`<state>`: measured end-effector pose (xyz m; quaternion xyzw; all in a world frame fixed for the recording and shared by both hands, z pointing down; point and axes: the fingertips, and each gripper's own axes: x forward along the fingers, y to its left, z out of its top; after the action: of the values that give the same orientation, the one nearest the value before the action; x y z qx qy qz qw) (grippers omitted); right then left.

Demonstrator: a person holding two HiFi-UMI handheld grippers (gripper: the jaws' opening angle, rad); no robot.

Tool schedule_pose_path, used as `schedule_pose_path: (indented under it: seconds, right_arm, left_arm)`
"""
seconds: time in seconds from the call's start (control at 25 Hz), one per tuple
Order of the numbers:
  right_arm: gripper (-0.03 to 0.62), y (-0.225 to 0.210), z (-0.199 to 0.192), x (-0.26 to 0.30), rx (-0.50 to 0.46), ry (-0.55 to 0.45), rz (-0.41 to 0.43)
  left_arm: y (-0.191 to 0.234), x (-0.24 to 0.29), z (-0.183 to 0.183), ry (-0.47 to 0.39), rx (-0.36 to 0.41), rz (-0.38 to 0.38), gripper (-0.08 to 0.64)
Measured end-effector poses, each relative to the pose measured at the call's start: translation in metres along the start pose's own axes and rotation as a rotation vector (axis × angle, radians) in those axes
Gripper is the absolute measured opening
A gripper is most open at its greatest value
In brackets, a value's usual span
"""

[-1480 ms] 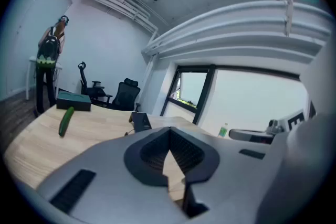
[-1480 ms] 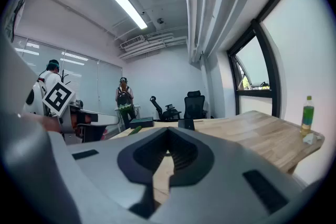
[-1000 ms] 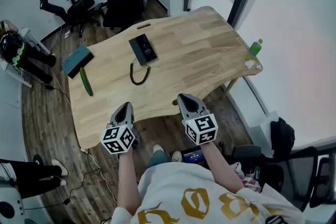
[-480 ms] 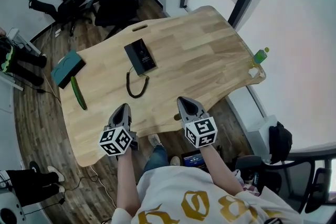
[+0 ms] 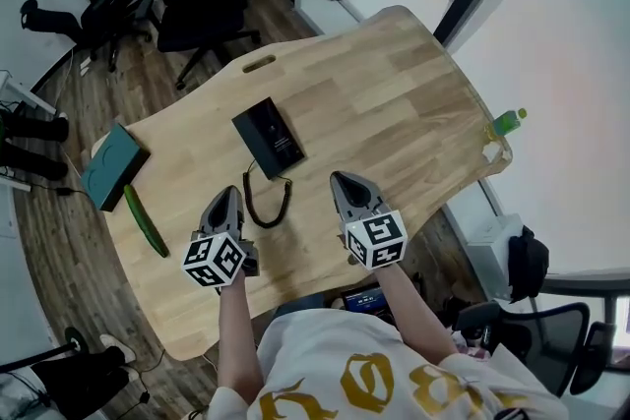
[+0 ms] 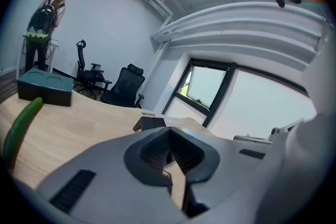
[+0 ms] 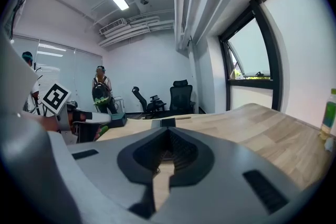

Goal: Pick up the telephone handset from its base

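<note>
Our grey left gripper (image 5: 228, 195) and grey right gripper (image 5: 345, 182) now reach over the pale wooden table (image 5: 394, 84), having hung short of its edge a second ago. Both pairs of jaws are closed and empty. The flat black telephone (image 5: 269, 138), handset seemingly in place, lies just ahead, untouched.

Office: swivel chairs (image 5: 202, 3), wooden desk (image 5: 394, 103), telephone (image 5: 268, 137).
</note>
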<state>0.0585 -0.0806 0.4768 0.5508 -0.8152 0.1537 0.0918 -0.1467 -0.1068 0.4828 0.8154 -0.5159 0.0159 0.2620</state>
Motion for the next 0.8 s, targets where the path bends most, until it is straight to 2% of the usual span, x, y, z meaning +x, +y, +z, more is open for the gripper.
schedule_pose_path:
  seconds: [0.36,0.8]
  right_arm:
    - [0.005,-0.003,0.009,0.031,0.001,0.027,-0.027]
    - [0.005,0.002,0.022,0.045,-0.012,0.005,0.015]
  left_arm:
    - [0.018,0.033,0.019,0.009,-0.023,-0.020,0.006]
    - [0.025,0.036,0.027,-0.013,-0.022,0.003,0.006]
